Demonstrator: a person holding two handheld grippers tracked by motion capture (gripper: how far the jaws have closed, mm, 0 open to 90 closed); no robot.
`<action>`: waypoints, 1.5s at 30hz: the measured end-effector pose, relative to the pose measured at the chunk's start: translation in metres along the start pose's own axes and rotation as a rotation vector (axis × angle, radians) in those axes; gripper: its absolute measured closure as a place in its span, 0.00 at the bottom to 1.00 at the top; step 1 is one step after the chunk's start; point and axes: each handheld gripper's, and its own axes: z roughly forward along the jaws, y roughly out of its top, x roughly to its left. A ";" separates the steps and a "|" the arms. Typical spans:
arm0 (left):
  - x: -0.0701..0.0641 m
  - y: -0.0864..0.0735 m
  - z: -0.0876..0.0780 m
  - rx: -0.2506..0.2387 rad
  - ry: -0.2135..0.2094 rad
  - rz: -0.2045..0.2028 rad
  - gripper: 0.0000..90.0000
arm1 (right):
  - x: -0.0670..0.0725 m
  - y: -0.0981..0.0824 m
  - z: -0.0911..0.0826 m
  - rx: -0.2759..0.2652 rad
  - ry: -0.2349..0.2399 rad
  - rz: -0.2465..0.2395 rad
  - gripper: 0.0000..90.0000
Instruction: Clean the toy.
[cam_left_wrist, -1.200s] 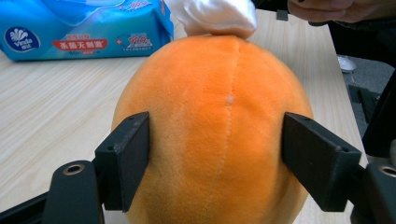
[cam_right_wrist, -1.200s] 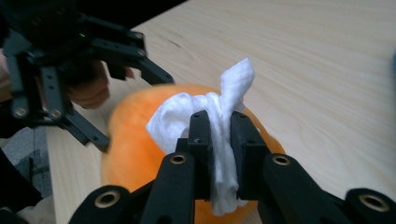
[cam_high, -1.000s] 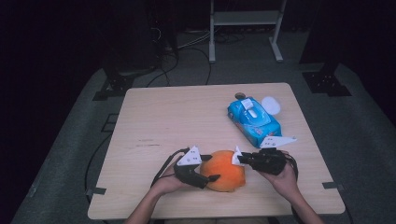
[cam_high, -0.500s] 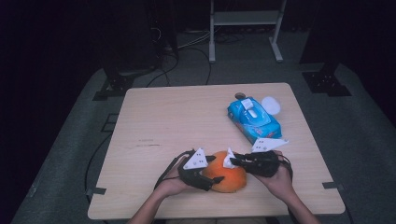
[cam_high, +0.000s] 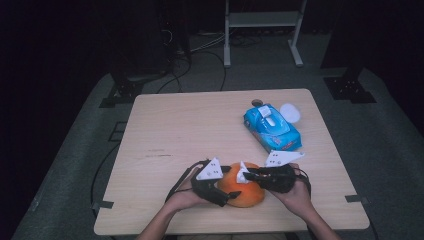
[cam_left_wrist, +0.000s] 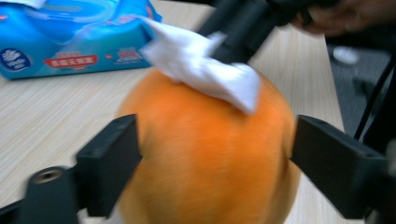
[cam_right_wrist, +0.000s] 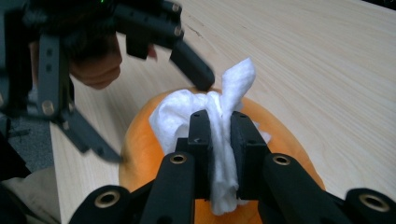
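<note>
The orange pumpkin (cam_high: 245, 190) is sitting at the worktop's (cam_high: 200, 130) near edge. The left gripper (cam_left_wrist: 215, 154) jaws, just opening, are straddling it without pressing. The right gripper (cam_right_wrist: 219, 135) is pinching a white wipe (cam_right_wrist: 219, 116) against its top.

**Dark room, lit table**

From my feed I see a light wooden table (cam_high: 200, 130) on a grey floor mat (cam_high: 395, 130). Black cables (cam_high: 200, 50) run across the floor behind it, near a white metal frame (cam_high: 262, 20). Beyond that the room falls into darkness.
</note>
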 end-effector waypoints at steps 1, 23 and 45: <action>0.003 -0.001 0.001 0.007 0.015 -0.019 0.11 | 0.000 -0.001 -0.001 0.000 0.007 0.001 0.88; 0.006 -0.013 0.005 0.027 -0.036 -0.042 0.19 | -0.003 -0.006 -0.008 0.007 0.010 -0.004 0.87; 0.004 -0.009 0.003 0.043 -0.039 -0.023 0.23 | -0.011 -0.012 -0.023 0.043 -0.026 -0.018 0.88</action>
